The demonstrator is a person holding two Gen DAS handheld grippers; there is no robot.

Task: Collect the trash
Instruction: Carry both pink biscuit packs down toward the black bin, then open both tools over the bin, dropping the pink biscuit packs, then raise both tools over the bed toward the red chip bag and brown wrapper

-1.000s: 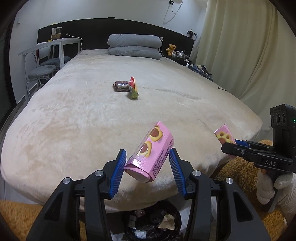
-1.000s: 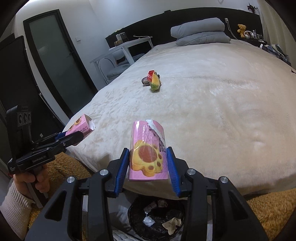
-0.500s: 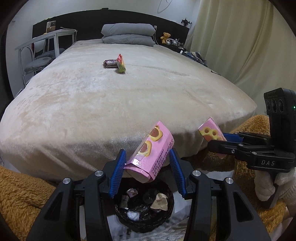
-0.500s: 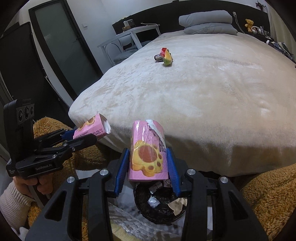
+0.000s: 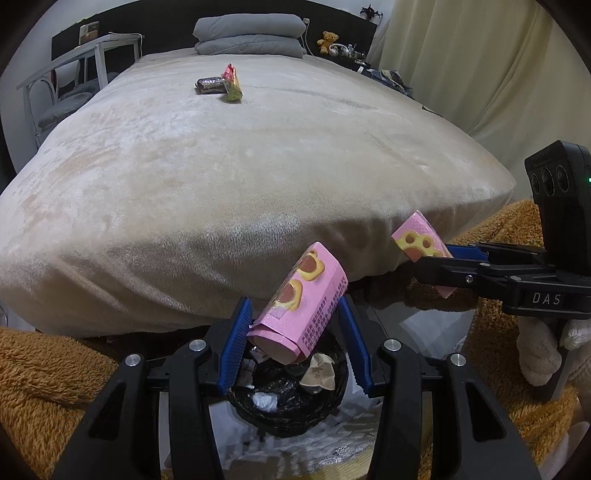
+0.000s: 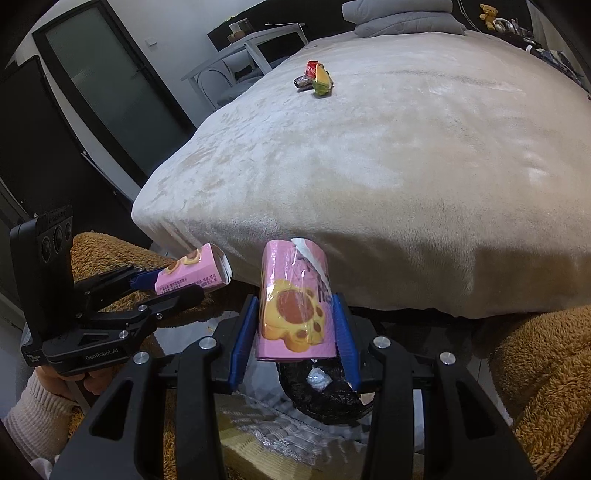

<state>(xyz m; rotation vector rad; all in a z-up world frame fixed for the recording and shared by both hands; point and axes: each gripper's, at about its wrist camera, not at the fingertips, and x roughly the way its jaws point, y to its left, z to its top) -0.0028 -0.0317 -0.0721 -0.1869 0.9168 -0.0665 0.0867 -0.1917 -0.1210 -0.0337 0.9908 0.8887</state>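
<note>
My left gripper (image 5: 295,332) is shut on a pink snack box (image 5: 301,314), held tilted just above the black trash bin (image 5: 288,398) on the floor at the foot of the bed. My right gripper (image 6: 297,332) is shut on a second pink snack box (image 6: 293,306) with a torn top, above the same bin (image 6: 325,398). Each gripper shows in the other's view: the right one (image 5: 436,258) with its box (image 5: 419,240), the left one (image 6: 177,284) with its box (image 6: 192,275). A dark wrapper (image 5: 210,85) and a red-green packet (image 5: 232,83) lie far up the bed.
The beige bed (image 5: 221,166) fills the view, with grey pillows (image 5: 251,33) at the head. The bin holds crumpled wrappers (image 5: 317,373). Brown fleece (image 5: 40,365) flanks the bin on both sides. A desk and chair (image 5: 74,74) stand left; curtains (image 5: 480,55) hang right.
Both grippers have drawn back from the bed and dropped lower with their boxes. The bin has come fully into view right under the fingers.
</note>
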